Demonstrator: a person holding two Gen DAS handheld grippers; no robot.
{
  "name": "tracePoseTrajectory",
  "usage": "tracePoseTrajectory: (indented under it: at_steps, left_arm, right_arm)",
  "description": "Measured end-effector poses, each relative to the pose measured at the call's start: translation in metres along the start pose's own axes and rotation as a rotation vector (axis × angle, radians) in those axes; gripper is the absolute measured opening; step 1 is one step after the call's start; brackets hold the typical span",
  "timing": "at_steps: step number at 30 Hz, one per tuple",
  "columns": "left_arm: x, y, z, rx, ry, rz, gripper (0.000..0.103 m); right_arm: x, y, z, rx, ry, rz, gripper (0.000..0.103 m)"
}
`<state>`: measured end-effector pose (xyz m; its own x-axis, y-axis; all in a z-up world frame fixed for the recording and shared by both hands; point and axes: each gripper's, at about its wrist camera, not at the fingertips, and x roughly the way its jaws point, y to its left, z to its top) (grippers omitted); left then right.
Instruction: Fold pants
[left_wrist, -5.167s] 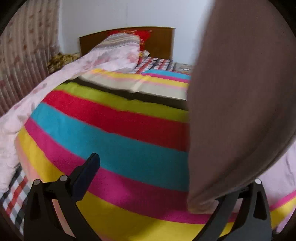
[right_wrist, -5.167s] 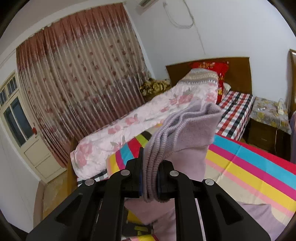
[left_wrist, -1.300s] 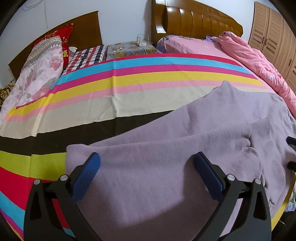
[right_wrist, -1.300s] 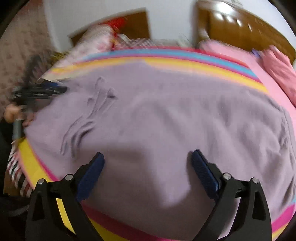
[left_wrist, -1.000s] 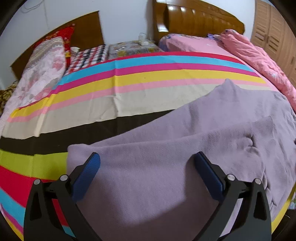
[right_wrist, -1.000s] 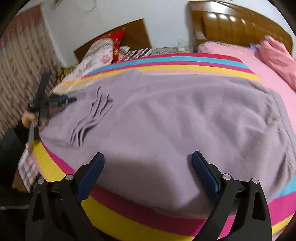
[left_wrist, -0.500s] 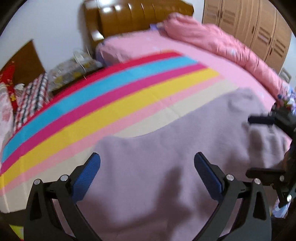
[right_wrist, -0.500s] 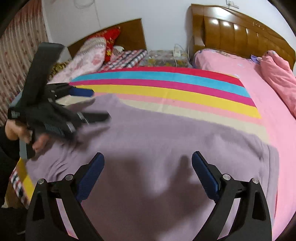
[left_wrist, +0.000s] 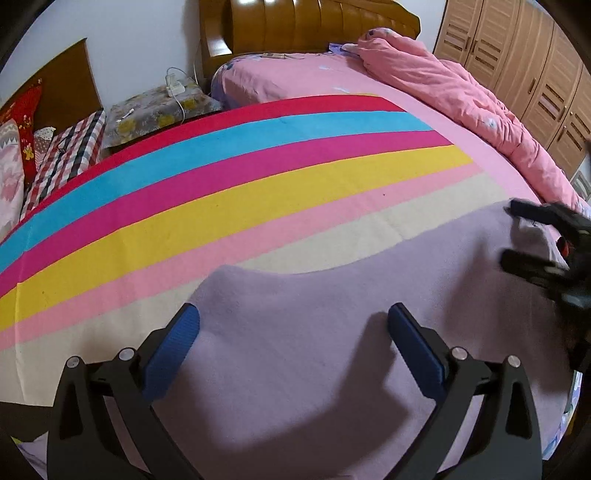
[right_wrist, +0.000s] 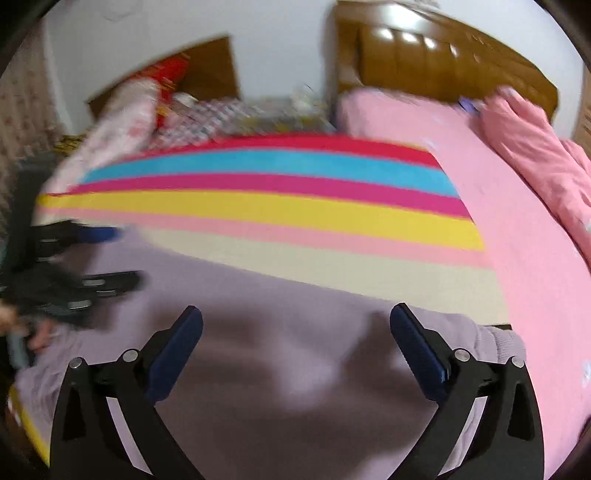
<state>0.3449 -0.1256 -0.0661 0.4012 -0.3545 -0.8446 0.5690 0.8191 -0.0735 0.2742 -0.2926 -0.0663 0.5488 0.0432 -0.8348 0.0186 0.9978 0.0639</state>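
Lilac pants lie spread flat on the striped blanket of the bed. My left gripper hovers over them, open, with nothing between its blue pads. In the right wrist view the pants fill the foreground, their ribbed edge at the lower right. My right gripper hangs above the cloth with its jaws opening and only flat cloth below them. Each gripper shows in the other's view: the right gripper at the right edge, the left gripper at the left, blurred, in a hand.
A crumpled pink quilt lies along the bed's far right side. A wooden headboard and a covered nightstand stand at the back. Wardrobe doors are on the right. A second bed with a checked sheet is on the left.
Both views have swung rightwards along the pants toward the pink side of the bed. The two grippers have come nearer to each other. Both stay open over the cloth.
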Motion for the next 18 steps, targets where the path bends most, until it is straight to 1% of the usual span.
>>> tracePoseTrajectory:
  at_steps: [1,3,5,6,8,9,10,12,14,15,16,17,18]
  left_arm:
    - [0.0,0.0,0.0,-0.004,-0.002,-0.001,0.101]
    - [0.0,0.001,-0.001,-0.002,0.001,0.009,0.101]
    - [0.0,0.0,0.0,-0.003,-0.001,0.01,0.101]
    - [0.0,0.0,-0.001,-0.002,0.0,0.014,0.101]
    - [0.0,0.0,-0.001,-0.004,-0.002,0.016,0.101]
    - [0.0,0.0,-0.001,-0.004,-0.002,0.015,0.101]
    - [0.0,0.0,-0.001,-0.007,-0.002,0.012,0.101]
    - [0.0,0.0,-0.001,-0.009,-0.004,0.01,0.101]
    - [0.0,0.0,-0.001,-0.011,-0.004,0.012,0.101]
    - [0.001,-0.001,-0.001,-0.008,-0.002,0.018,0.101]
    - [0.001,-0.002,-0.001,-0.004,0.0,0.026,0.101]
    - [0.002,-0.004,-0.001,0.005,0.004,0.044,0.101]
    - [0.003,-0.007,-0.001,0.015,0.008,0.064,0.101]
  right_arm:
    - [-0.003,0.003,0.0,-0.006,-0.027,-0.001,0.099]
    - [-0.005,0.002,0.0,0.008,-0.031,-0.004,0.098]
    - [-0.017,0.002,-0.006,0.046,-0.042,-0.043,0.098]
    - [-0.032,0.007,-0.013,0.061,-0.061,-0.038,0.098]
    - [-0.06,0.019,-0.034,0.032,-0.117,0.054,0.098]
    - [-0.07,0.029,-0.048,-0.003,-0.122,0.086,0.098]
    - [-0.075,0.039,-0.059,-0.047,-0.106,0.101,0.098]
    - [-0.076,0.06,-0.087,-0.156,-0.069,0.088,0.098]
    - [-0.067,0.066,-0.118,-0.233,-0.013,0.05,0.098]
    - [-0.071,0.061,-0.126,-0.211,-0.071,0.066,0.098]
    - [-0.073,0.051,-0.132,-0.165,-0.076,0.093,0.099]
    - [-0.078,0.049,-0.135,-0.155,-0.085,0.098,0.098]
    - [-0.085,0.046,-0.138,-0.143,-0.088,0.081,0.098]
